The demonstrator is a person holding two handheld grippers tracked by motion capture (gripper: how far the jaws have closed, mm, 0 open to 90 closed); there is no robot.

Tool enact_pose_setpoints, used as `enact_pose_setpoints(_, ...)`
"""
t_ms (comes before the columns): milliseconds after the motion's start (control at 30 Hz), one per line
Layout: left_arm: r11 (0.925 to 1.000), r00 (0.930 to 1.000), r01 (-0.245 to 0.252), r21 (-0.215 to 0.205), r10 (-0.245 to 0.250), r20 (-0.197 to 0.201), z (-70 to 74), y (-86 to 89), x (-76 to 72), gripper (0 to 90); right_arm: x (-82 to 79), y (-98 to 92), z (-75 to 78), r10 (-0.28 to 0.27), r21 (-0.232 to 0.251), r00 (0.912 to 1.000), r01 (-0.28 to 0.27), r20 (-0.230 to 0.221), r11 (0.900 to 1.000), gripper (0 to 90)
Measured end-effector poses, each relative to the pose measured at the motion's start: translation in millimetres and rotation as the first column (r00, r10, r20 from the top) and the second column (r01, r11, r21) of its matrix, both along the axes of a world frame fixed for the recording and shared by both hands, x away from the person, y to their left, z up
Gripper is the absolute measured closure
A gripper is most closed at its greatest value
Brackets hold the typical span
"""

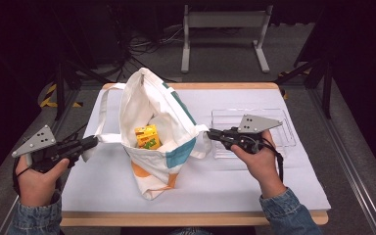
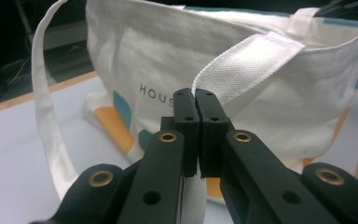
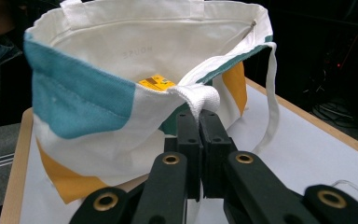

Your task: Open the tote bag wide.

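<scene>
From the high view a white tote bag (image 1: 159,142) with teal and orange patches stands open on the white sheet (image 1: 254,181) that covers the table, pulled wide between the two grippers. That view looks down into the bag's mouth and shows one yellow carton (image 1: 147,136) inside, and one clear plastic tray (image 1: 286,128) on the sheet to the right of the bag, behind the right gripper (image 1: 214,134). It also shows both hands, each with a denim cuff, and a grey three-cornered plate on each gripper.

The left gripper view adds the bag's outer side (image 2: 177,65), printed with dark letters that begin "HOUS", and both straps on that side: one pinched at the jaws (image 2: 247,63), the other hanging in a loose loop (image 2: 44,107) to the left of the bag.

The right gripper view looks over the bag's teal rim (image 3: 81,105) to the pale lining and catches the top of the yellow carton (image 3: 156,83) just beyond the jaws.

Counted: one bag, one carton, one tray, two grippers.

The left gripper (image 1: 89,143) has its jaws closed on a white strap at the bag's left side. The right gripper's jaws are closed on bunched white strap (image 3: 199,98) at the bag's right rim. The bag stands between the two jaw tips, and its fabric touches both.
</scene>
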State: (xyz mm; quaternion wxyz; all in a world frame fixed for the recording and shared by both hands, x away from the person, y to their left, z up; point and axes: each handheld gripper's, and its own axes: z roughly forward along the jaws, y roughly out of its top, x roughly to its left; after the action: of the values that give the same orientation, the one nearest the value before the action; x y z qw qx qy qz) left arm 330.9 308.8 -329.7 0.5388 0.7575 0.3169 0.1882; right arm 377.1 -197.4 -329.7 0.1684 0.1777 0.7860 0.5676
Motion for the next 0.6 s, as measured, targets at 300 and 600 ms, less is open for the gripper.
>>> enact_pose_setpoints(300,0.9976,0.9952,-0.019,0.066,0.025,-0.095,-7.0,5.0,6.4,88.4,-1.3,-4.6,-2.6,-0.003,-0.013,0.9996,0.003,-0.026,1.0,88.2)
enact_pose_setpoints(600,0.9869,0.9871,-0.084,0.138,0.101,-0.124,-13.9,8.0,10.8,88.6,-0.4,-9.1,-9.3,-0.021,-0.039,0.9979,0.018,-0.061,0.999,88.2)
